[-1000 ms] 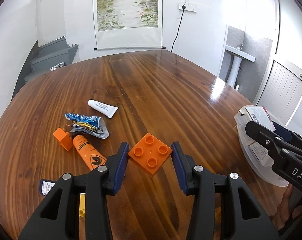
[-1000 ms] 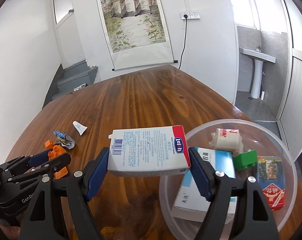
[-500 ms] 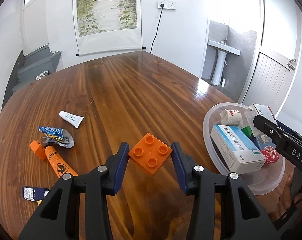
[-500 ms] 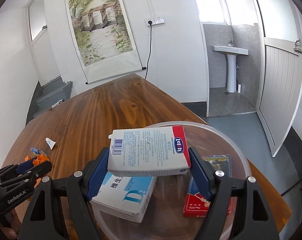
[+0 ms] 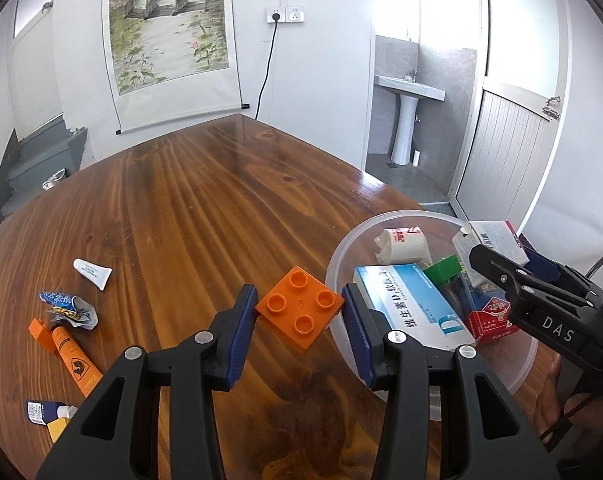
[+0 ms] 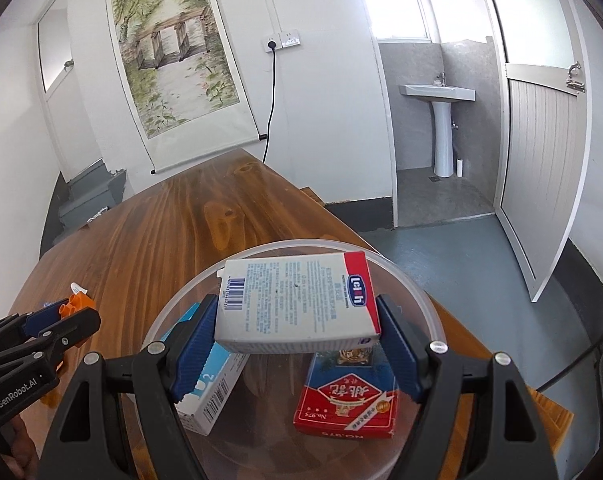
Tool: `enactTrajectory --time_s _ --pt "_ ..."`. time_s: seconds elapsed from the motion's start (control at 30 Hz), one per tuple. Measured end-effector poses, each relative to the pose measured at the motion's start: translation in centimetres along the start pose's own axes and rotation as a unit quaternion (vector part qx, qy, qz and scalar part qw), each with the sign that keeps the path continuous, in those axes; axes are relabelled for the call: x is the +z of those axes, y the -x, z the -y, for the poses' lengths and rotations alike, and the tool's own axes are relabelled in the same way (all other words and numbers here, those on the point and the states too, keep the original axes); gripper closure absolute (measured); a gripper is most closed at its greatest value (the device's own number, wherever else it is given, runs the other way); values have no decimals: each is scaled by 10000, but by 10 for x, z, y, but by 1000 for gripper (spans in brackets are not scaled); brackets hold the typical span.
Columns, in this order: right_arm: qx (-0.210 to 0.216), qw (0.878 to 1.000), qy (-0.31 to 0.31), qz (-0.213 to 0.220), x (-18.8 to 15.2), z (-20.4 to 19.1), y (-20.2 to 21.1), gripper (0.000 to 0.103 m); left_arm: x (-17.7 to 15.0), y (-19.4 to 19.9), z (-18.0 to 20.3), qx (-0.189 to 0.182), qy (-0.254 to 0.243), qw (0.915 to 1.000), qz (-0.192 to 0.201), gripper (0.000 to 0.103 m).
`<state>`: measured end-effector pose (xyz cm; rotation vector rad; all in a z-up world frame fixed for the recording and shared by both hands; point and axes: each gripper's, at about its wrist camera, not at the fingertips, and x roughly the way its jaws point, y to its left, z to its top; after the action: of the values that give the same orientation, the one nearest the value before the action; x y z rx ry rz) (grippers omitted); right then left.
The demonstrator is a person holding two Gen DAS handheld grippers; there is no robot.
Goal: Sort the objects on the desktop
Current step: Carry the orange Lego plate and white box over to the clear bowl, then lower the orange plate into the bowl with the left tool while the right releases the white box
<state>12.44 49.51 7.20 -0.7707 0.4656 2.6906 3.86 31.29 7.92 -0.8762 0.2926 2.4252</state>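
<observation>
My left gripper (image 5: 299,320) is shut on an orange four-stud brick (image 5: 300,308) and holds it above the table, just left of the clear plastic bowl (image 5: 343,240). My right gripper (image 6: 297,328) is shut on a white carton with a red end (image 6: 297,304) and holds it over the bowl (image 6: 429,304). The bowl holds a blue-and-white medicine box (image 5: 413,304), a red card pack (image 6: 347,400), a green brick (image 5: 443,269) and a white roll (image 5: 401,244).
On the wooden table (image 5: 205,200) at the left lie a white tube (image 5: 92,273), a crumpled blue wrapper (image 5: 67,308), an orange tube (image 5: 67,350) and a small blue-and-yellow item (image 5: 47,414). The table's right edge runs close behind the bowl.
Both grippers have moved right with their loads. The left now holds the brick beside the bowl; the right has carried the carton from the bowl's left edge to over the bowl.
</observation>
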Motion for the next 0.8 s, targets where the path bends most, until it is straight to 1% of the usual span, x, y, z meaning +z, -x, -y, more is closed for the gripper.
enactTrajectory --time_s 0.17,0.47,0.63,0.8 --pt "-18 10000 4 -62 0 7 -2 23 2 -7 13 -148 -68 9999 -45 56" --pt "-41 9999 -80 -68 0 18 -3 23 -4 -29 31 -368 -136 9986 -355 56" --pt "-38 9999 -115 -76 0 22 -4 23 -9 -35 42 -582 -203 9969 -484 56" --pt "-31 9999 -104 -78 1 24 -4 23 -11 -35 49 -742 -201 9958 -501 56"
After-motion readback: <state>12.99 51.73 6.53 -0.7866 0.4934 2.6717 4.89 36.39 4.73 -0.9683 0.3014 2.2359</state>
